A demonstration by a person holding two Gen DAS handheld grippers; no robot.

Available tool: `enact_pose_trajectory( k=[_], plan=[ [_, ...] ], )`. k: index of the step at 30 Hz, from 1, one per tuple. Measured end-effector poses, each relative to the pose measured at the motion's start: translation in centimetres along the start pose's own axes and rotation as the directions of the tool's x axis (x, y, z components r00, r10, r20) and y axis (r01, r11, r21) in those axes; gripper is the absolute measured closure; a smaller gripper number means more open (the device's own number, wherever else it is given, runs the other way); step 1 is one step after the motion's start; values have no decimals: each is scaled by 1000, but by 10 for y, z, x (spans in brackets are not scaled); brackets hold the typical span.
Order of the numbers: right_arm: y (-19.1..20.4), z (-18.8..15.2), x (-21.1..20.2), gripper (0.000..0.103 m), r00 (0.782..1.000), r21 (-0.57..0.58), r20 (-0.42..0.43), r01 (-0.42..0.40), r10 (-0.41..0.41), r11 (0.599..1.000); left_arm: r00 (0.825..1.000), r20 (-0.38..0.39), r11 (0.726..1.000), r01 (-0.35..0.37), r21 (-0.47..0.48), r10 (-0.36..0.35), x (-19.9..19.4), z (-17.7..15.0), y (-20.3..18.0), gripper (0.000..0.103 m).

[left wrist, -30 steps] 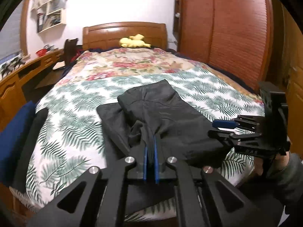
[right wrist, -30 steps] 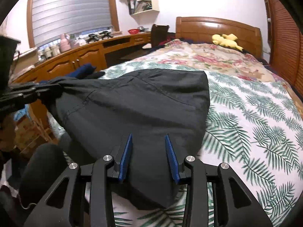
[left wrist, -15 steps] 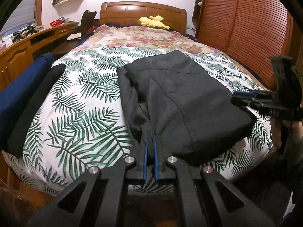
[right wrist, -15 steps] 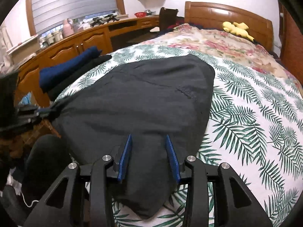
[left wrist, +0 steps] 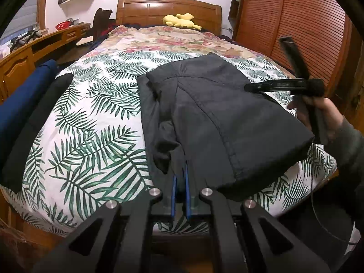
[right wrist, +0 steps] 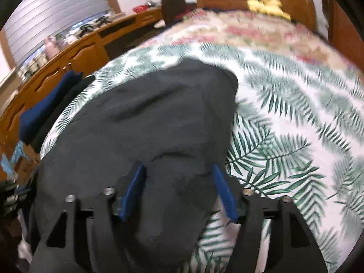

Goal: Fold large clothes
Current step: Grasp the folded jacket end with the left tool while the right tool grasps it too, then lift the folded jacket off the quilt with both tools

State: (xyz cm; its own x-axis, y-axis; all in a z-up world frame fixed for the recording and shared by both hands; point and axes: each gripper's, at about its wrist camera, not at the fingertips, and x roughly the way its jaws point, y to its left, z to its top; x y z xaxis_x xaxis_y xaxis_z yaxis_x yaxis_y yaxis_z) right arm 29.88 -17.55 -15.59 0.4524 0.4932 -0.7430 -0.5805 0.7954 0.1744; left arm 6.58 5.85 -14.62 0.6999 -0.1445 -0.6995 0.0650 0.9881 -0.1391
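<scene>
Jaws of the left gripper (left wrist: 180, 177) pinch the dark garment's (left wrist: 218, 118) near edge; the right gripper's (right wrist: 179, 182) jaws have just been opening, cloth loose between them, garment folded on the bed (left wrist: 91, 113).

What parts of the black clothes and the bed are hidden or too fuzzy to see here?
- Left wrist view: the dark garment's near hem, hidden behind the left gripper.
- Right wrist view: the garment's near edge is covered by the right gripper; the whole frame is motion-blurred.
- Yellow plush toy: too small to identify.
</scene>
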Motion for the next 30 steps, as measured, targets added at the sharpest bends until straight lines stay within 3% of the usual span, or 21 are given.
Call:
enact_pose_trajectory(
  k=[4, 9, 19, 25, 30],
  plan=[
    [-26, -1, 21, 30, 994, 128, -32, -101, 106, 987, 1000, -14, 1000, 11, -17, -11, -1, 1, 1, 97],
    [-36, -3, 31, 29, 981, 218, -51, -173, 188, 961, 999, -18, 999, 25, -35, -26, -11, -3, 4, 96],
    [-22, -16, 8, 68, 987, 158, -16, -157, 162, 975, 997, -49, 998, 64, -18, -65, -32, -25, 10, 88],
    [-12, -47, -35, 72, 995, 107, 0, -98, 99, 989, 994, -73, 996, 83, -10, -84, -19, -30, 8, 87],
    [-19, -62, -45, 70, 998, 135, 22, -66, 63, 989, 991, -113, 998, 67, 1, -67, -2, -32, 6, 84]
  ],
)
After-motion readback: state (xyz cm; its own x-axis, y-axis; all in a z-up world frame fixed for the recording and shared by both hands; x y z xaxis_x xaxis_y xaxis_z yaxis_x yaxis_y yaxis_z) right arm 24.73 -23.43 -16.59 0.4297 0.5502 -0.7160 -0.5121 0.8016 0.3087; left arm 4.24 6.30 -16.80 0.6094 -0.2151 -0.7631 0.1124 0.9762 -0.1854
